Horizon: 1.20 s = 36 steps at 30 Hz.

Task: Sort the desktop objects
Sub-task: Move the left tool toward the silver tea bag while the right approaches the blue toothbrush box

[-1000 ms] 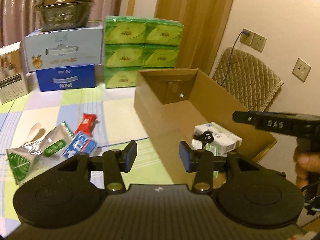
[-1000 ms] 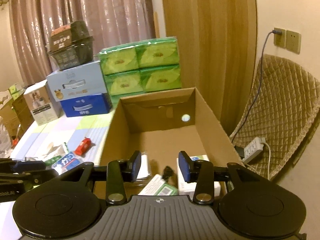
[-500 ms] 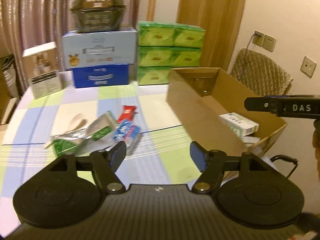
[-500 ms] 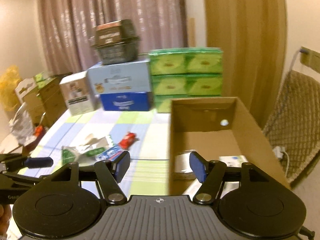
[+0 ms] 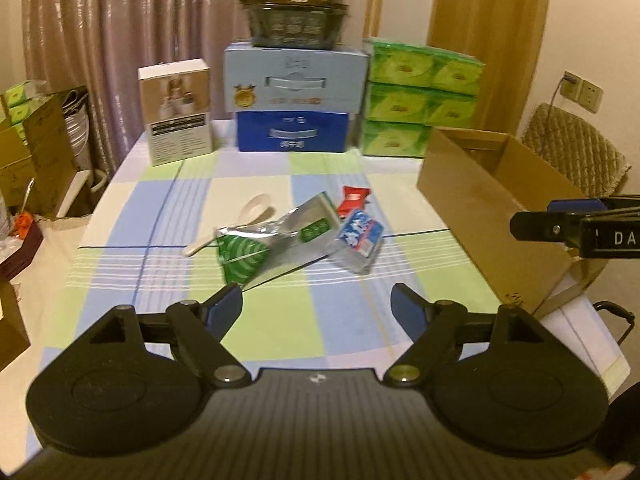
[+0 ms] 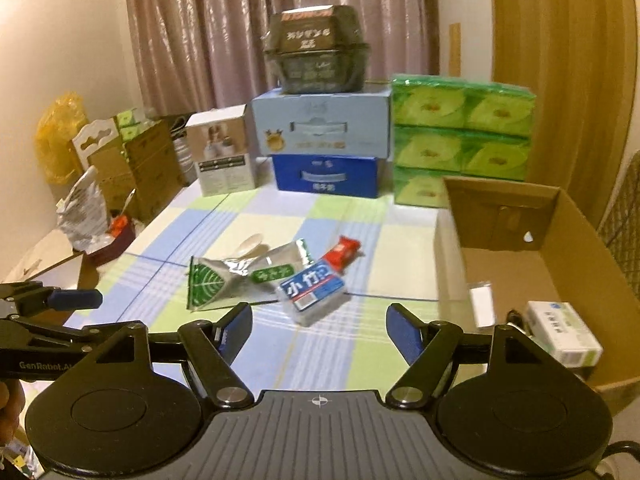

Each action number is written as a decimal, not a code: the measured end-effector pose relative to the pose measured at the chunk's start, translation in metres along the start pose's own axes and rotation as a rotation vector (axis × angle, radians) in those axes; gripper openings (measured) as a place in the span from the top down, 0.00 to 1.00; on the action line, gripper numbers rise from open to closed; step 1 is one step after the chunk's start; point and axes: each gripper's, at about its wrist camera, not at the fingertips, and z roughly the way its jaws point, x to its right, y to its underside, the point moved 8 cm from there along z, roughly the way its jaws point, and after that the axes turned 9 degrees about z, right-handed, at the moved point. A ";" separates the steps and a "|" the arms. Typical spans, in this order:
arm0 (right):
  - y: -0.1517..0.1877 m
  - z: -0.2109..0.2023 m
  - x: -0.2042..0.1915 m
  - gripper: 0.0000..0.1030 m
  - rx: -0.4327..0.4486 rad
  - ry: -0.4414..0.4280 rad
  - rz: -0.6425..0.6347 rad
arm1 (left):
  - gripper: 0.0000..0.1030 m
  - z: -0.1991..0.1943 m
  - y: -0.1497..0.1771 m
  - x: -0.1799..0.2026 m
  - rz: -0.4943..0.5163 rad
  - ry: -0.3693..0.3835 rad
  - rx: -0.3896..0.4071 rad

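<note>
- The left hand-held gripper (image 5: 316, 304) has its jaws spread wide and grips nothing; it hangs over the checked counter (image 5: 160, 208), low in the left wrist view, with the loose pile just above it in the frame
- The right hand-held gripper (image 6: 319, 330) is likewise spread apart and empty; its fingers frame the blue-and-white packet (image 6: 312, 290) at the centre of the right wrist view
- Done so far, by my judgement: the cardboard box (image 6: 560, 216) at the right edge of the frame already holds a white carton (image 6: 562, 338) in its lower right corner and a small clear-wrapped item (image 6: 482, 304) near its left wall; a dark object between them is too small to name
- Left to sort, at mid-frame on the counter: the silver-and-green pouch (image 5: 260, 240), the blue-and-white packet touching its right end, the red snack wrapper (image 5: 353, 200) just above that, and the pale plastic spoon (image 5: 248, 220), partly under the pouch, possibly, since the blur hides the overlap
- The task looks roughly a third to half finished; four items lie outside the box and neither tool has taken hold of one yet
- The stacked cartons (image 6: 320, 136) and green tissue packs (image 6: 460, 136) at the top of the frame seem to be background storage, not things to sort
</note>
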 end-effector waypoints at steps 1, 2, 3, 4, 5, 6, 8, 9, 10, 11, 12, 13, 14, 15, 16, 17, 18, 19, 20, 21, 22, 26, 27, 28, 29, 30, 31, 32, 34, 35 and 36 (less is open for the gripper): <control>0.001 0.003 -0.002 0.30 -0.003 -0.002 -0.002 | 0.22 0.000 0.002 -0.004 -0.005 -0.004 -0.002; 0.002 0.005 -0.004 0.30 -0.006 -0.002 -0.003 | 0.22 -0.001 0.004 -0.007 -0.009 -0.006 -0.004; 0.003 0.007 -0.006 0.29 -0.010 -0.004 -0.003 | 0.21 0.000 0.006 -0.010 -0.014 -0.008 -0.007; 0.004 0.009 -0.007 0.29 -0.013 -0.005 -0.004 | 0.21 0.000 0.007 -0.012 -0.016 -0.009 -0.010; 0.005 0.010 -0.008 0.29 -0.016 -0.006 -0.004 | 0.21 0.000 0.009 -0.014 -0.016 -0.011 -0.012; 0.006 0.012 -0.009 0.28 -0.018 -0.007 -0.005 | 0.21 0.000 0.010 -0.016 -0.016 -0.014 -0.013; 0.007 0.014 -0.011 0.27 -0.021 -0.009 -0.008 | 0.20 0.001 0.013 -0.019 -0.018 -0.017 -0.017; 0.008 0.015 -0.012 0.26 -0.023 -0.009 -0.010 | 0.20 0.002 0.014 -0.020 -0.020 -0.017 -0.020; 0.009 0.017 -0.013 0.26 -0.025 -0.008 -0.011 | 0.19 0.003 0.015 -0.021 -0.022 -0.017 -0.022; 0.010 0.018 -0.014 0.26 -0.027 -0.008 -0.011 | 0.19 0.003 0.016 -0.022 -0.022 -0.016 -0.024; 0.010 0.019 -0.014 0.25 -0.029 -0.009 -0.010 | 0.19 0.004 0.018 -0.023 -0.023 -0.017 -0.026; 0.011 0.020 -0.014 0.25 -0.030 -0.009 -0.008 | 0.19 0.005 0.019 -0.024 -0.023 -0.018 -0.028; 0.012 0.020 -0.014 0.24 -0.031 -0.010 -0.007 | 0.19 0.005 0.020 -0.025 -0.023 -0.020 -0.030; 0.012 0.021 -0.013 0.23 -0.032 -0.010 -0.006 | 0.18 0.007 0.021 -0.026 -0.024 -0.022 -0.033; 0.013 0.022 -0.013 0.22 -0.032 -0.009 -0.004 | 0.18 0.009 0.022 -0.027 -0.025 -0.024 -0.037; 0.014 0.023 -0.012 0.22 -0.032 -0.010 -0.001 | 0.18 0.010 0.024 -0.028 -0.026 -0.026 -0.040; 0.016 0.025 -0.011 0.21 -0.034 -0.009 0.003 | 0.18 0.011 0.025 -0.029 -0.028 -0.026 -0.043; 0.018 0.027 -0.010 0.20 -0.038 -0.007 0.006 | 0.17 0.013 0.027 -0.030 -0.029 -0.028 -0.044; 0.021 0.030 -0.009 0.20 -0.044 -0.006 0.010 | 0.17 0.014 0.028 -0.031 -0.030 -0.031 -0.046; 0.024 0.031 -0.009 0.19 -0.048 -0.006 0.014 | 0.17 0.016 0.030 -0.031 -0.030 -0.033 -0.048; 0.026 0.034 -0.008 0.19 -0.053 -0.006 0.019 | 0.17 0.018 0.031 -0.032 -0.028 -0.034 -0.050; 0.032 0.045 -0.006 0.17 -0.063 -0.006 0.037 | 0.17 0.026 0.036 -0.036 -0.019 -0.049 -0.058; 0.034 0.049 -0.006 0.17 -0.065 -0.008 0.043 | 0.17 0.029 0.037 -0.037 -0.011 -0.056 -0.060; 0.035 0.052 -0.006 0.16 -0.067 -0.010 0.048 | 0.17 0.032 0.038 -0.038 0.005 -0.067 -0.062; 0.036 0.056 -0.006 0.16 -0.069 -0.011 0.051 | 0.17 0.035 0.039 -0.038 0.024 -0.078 -0.063; 0.037 0.061 -0.006 0.15 -0.072 -0.012 0.054 | 0.16 0.039 0.039 -0.039 0.039 -0.086 -0.063; 0.039 0.066 -0.007 0.15 -0.074 -0.014 0.056 | 0.16 0.042 0.040 -0.041 0.045 -0.087 -0.064; 0.040 0.070 -0.007 0.15 -0.077 -0.017 0.061 | 0.16 0.046 0.039 -0.042 0.045 -0.085 -0.066; 0.043 0.081 -0.006 0.14 -0.081 -0.020 0.080 | 0.16 0.054 0.037 -0.046 0.042 -0.079 -0.068; 0.044 0.086 -0.006 0.14 -0.084 -0.020 0.089 | 0.16 0.058 0.036 -0.048 0.043 -0.078 -0.069; 0.045 0.091 -0.005 0.14 -0.087 -0.022 0.099 | 0.16 0.063 0.035 -0.050 0.045 -0.079 -0.069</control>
